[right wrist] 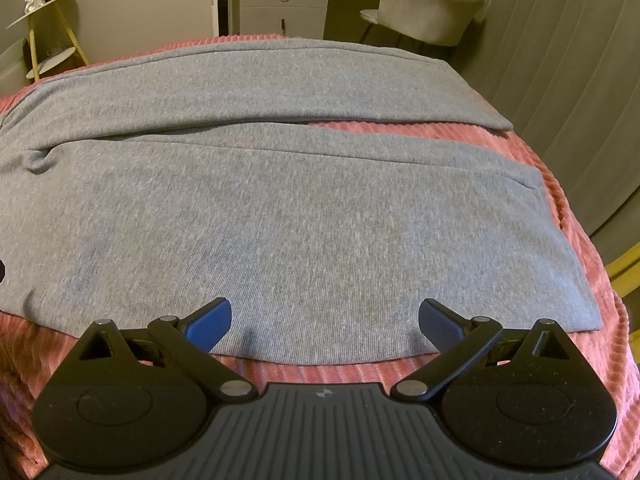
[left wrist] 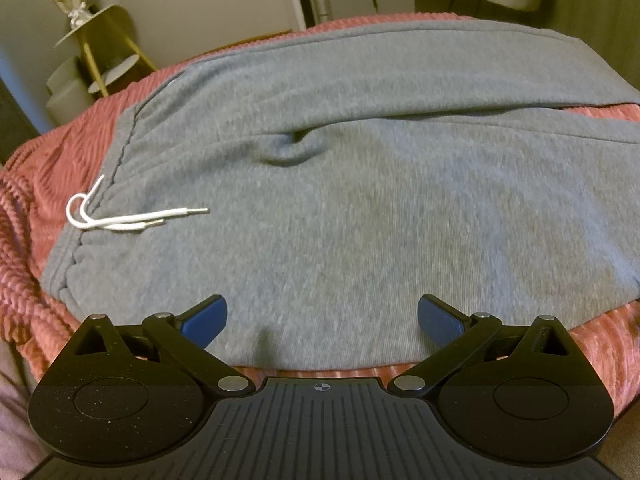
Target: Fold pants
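Grey sweatpants point(left wrist: 340, 208) lie spread flat on a pink ribbed blanket point(left wrist: 36, 184), waistband to the left with a white drawstring point(left wrist: 120, 216) lying on it. The two legs point(right wrist: 280, 208) run off to the right, the far leg point(right wrist: 260, 80) slightly apart from the near one. My left gripper point(left wrist: 322, 320) hovers open over the near edge of the seat area, nothing between its blue pads point(left wrist: 204, 320). My right gripper point(right wrist: 324, 324) is open too, above the near edge of the near leg, with its pads point(right wrist: 210, 326) empty.
The blanket point(right wrist: 560, 184) drops off at the right and near edges. Beyond the far edge stand a gold tiered side table point(left wrist: 100, 52), a grey cabinet point(right wrist: 284, 8) and a pale upholstered chair point(right wrist: 428, 12). A ribbed wall point(right wrist: 568, 60) closes the right side.
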Tool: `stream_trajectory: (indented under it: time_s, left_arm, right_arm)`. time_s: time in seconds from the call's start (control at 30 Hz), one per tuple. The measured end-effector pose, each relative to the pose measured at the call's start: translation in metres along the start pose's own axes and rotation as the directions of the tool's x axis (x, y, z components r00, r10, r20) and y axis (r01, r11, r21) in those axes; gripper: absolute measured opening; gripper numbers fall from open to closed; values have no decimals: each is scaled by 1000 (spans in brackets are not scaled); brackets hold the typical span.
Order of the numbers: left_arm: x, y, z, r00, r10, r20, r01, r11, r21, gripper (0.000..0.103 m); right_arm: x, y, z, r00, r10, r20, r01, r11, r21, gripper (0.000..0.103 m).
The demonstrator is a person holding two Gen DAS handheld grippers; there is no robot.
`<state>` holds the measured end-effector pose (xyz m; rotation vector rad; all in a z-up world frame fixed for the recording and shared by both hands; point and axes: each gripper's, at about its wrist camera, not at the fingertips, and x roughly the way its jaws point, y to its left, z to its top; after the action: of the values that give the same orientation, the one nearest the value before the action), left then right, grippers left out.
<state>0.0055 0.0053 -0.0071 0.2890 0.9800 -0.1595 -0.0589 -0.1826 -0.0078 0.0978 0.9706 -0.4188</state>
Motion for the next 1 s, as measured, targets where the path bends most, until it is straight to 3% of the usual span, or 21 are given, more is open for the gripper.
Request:
stream_trajectory:
  time_s: [1.0]
  left_arm:
    - [4,0,2,1000,-4,-28,4,1000,-1,103]
  right_arm:
    - [2,-3,-1,1000,21,-9,-21,1000,16,100]
